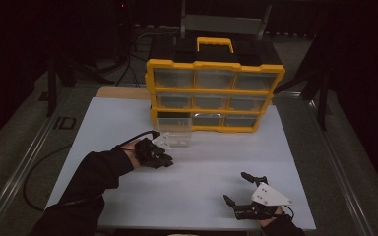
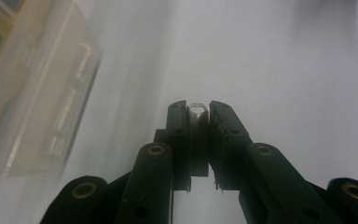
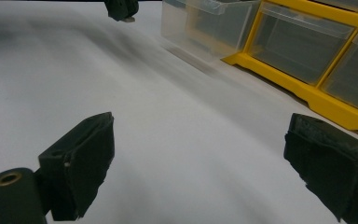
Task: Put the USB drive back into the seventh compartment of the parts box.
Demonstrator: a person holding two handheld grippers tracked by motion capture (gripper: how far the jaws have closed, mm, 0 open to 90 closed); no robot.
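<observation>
A yellow organiser with several clear drawers stands at the back of the white table. Its bottom-left drawer is pulled out onto the table; in the left gripper view this drawer holds blurred metal parts. My left gripper hovers just in front of the drawer. Up close, my left gripper is shut on a small silvery metal part. My right gripper rests near the front edge, jaws wide apart and empty. In its own view, my right gripper faces the organiser and the drawer.
A black case with a yellow handle sits behind the organiser. Cables trail off the table's left side, beside a metal rail. The white tabletop spreads between the two grippers.
</observation>
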